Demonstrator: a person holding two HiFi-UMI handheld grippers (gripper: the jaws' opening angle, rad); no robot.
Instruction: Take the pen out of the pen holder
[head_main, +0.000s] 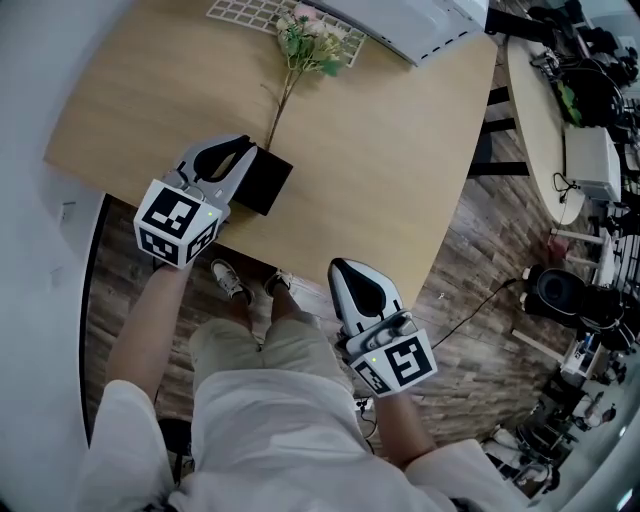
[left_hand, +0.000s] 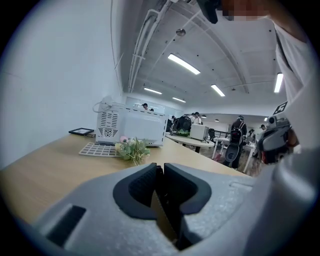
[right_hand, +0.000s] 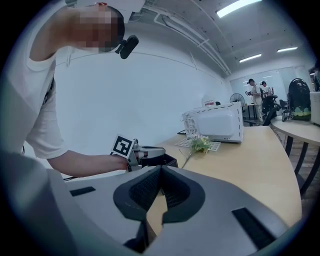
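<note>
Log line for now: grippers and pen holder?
left gripper: jaws together, nothing between, by pen holder | right gripper: jaws together, empty, at near edge of table

In front of you, the pen holder (head_main: 263, 181) is sitting on the table (head_main: 390, 170) near its front-left edge. A flower sprig (head_main: 306, 46) is lying behind it, reaching toward a grid mat (head_main: 245, 12), and an appliance (head_main: 412, 24) is standing behind that mat

Open office, strip ceiling lights (left_hand: 183, 64), shared desks (left_hand: 191, 142), wood-plank floor (head_main: 480, 330)
</note>
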